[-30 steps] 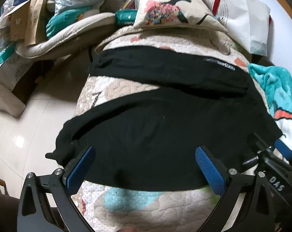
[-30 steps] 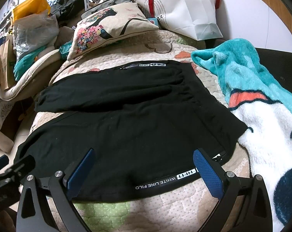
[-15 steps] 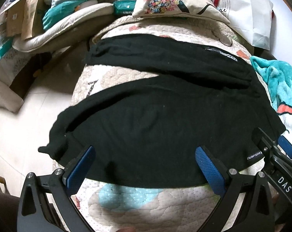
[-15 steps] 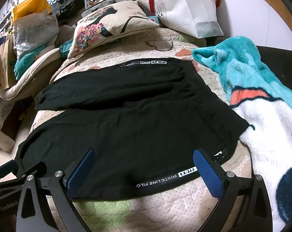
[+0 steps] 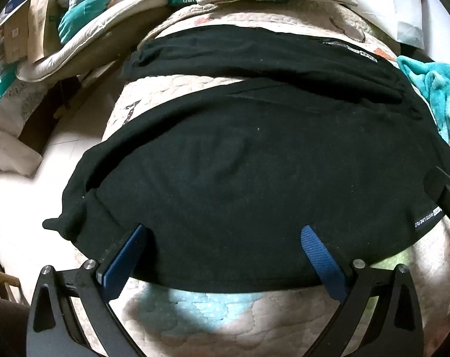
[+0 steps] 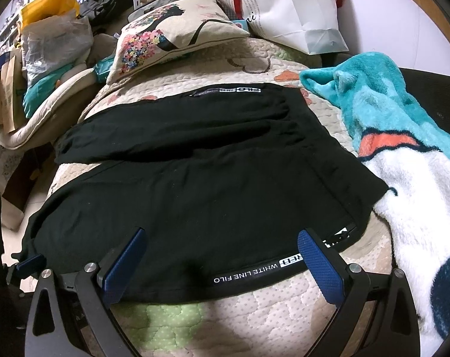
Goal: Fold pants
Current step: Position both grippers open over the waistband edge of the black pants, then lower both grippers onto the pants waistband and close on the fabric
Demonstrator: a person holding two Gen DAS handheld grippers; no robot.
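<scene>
Holding both tongs spread wide, I have nothing gripped in either one. My left gripper (image 5: 223, 253) sits at the bottom of its frame, its blue pads (image 5: 320, 263) reaching over the near edge of the black pants (image 5: 248, 163); whether the pads touch the cloth I cannot tell. My right gripper (image 6: 222, 255) sits likewise at the bottom of its frame, the right-hand pad just beside the white lettered strip (image 6: 254, 270) that runs along the near hem of the pants (image 6: 195, 184).

The pants fill the middle of both frames, spread flat on a quilted cream bedspread (image 5: 213, 321). One broad part lies nearest me; a second, narrower band of the same black cloth lies beyond it toward the top of the frame, with a strip of quilt showing between them on the left. A small white label (image 6: 248, 90) sits at the far edge of that band.

At the lower left edge of the right wrist frame, the other gripper's blue tip (image 6: 31, 263) shows beside the left corner of the pants. To the right, a teal and white fleece blanket (image 6: 403, 136) lies beside the pants on the quilt (image 6: 284, 306). At the upper middle a flowered cushion (image 6: 171, 38) rests, with a white paper bag (image 6: 290, 9) behind it at the upper right.
</scene>
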